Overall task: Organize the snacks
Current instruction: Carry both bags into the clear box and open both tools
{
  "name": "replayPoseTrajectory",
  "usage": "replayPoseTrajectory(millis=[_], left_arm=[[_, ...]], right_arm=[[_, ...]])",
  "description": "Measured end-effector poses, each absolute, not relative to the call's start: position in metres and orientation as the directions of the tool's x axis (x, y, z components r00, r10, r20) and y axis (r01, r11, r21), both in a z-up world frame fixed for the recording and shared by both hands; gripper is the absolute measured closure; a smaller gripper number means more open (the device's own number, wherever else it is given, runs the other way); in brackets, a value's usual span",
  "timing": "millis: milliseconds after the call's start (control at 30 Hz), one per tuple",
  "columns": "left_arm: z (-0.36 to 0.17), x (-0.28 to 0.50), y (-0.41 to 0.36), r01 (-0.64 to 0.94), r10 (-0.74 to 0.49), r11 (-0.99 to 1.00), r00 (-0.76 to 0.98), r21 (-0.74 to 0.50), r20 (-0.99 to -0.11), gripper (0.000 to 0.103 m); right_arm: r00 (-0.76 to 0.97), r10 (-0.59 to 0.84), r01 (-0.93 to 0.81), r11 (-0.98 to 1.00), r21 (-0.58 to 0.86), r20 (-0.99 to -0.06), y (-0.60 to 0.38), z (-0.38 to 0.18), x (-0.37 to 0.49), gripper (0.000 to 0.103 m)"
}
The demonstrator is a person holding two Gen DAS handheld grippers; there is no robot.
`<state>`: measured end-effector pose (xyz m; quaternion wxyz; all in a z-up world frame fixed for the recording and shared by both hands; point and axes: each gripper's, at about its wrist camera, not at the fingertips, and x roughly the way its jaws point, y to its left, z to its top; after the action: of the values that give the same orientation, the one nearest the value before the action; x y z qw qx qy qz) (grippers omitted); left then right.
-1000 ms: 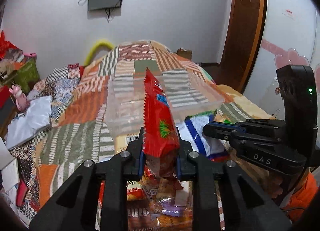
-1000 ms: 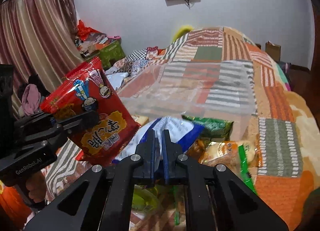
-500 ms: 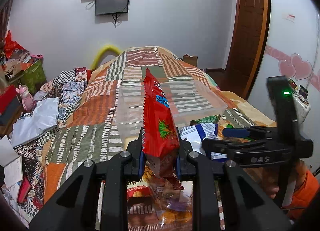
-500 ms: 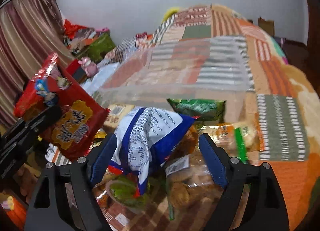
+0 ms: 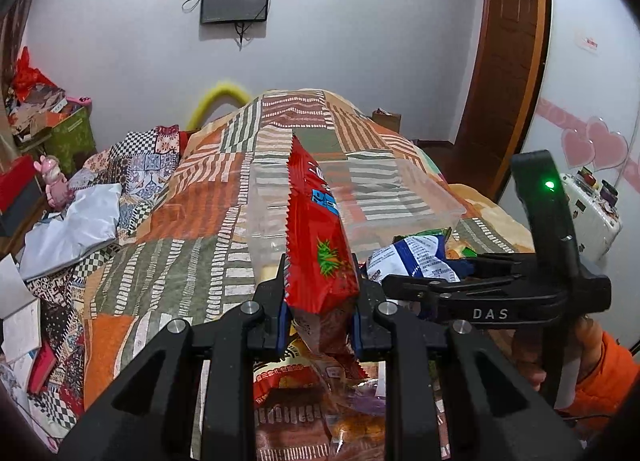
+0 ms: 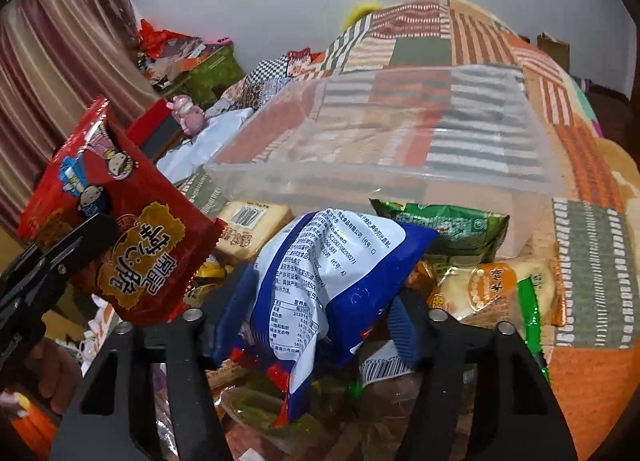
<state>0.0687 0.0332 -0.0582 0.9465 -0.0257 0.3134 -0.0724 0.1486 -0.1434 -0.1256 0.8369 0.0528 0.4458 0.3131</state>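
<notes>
My left gripper (image 5: 320, 301) is shut on the lower end of a red snack bag (image 5: 320, 229) and holds it upright in front of a clear plastic bin (image 5: 400, 217). The right wrist view has that red bag (image 6: 120, 221) at the left. My right gripper (image 6: 320, 309) reaches down into the snack pile, its jaws closing. A blue and white snack bag (image 6: 328, 261) bulges up between the pads, which touch both its sides. The clear bin (image 6: 400, 177) lies just beyond on the patchwork quilt, with nothing visible inside.
A pile of snacks lies under both grippers: a green bag (image 6: 440, 225), an orange-labelled cracker pack (image 6: 492, 285), a beige pack (image 6: 252, 221). A hand in an orange sleeve (image 5: 600, 373) holds the right gripper. Boxes, papers and a pink toy (image 5: 54, 181) crowd the left side.
The right gripper opened wide from shut, dropped around the blue and white bag, then narrowed onto it. The left gripper keeps the red bag almost still.
</notes>
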Motion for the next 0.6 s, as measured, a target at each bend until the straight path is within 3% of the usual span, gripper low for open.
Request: replayPoseTrajectory(millis=[233, 600], left_arm=[[-0.047, 0.072, 0.037, 0.110, -0.146, 0.989, 0.812, -0.097, -0.565, 0.081], [-0.022, 0.095, 0.030, 0.123, -0.164, 0.986, 0.839, -0.113, -0.519, 0.081]], right_arm=[[0.478, 0.554, -0.491, 0.812, 0.315, -0.682, -0.151, -0.101, 0.140, 0.058], [0.564, 0.545, -0.490, 0.826, 0.280, -0.621, -0.167, -0.072, 0.147, 0.063]])
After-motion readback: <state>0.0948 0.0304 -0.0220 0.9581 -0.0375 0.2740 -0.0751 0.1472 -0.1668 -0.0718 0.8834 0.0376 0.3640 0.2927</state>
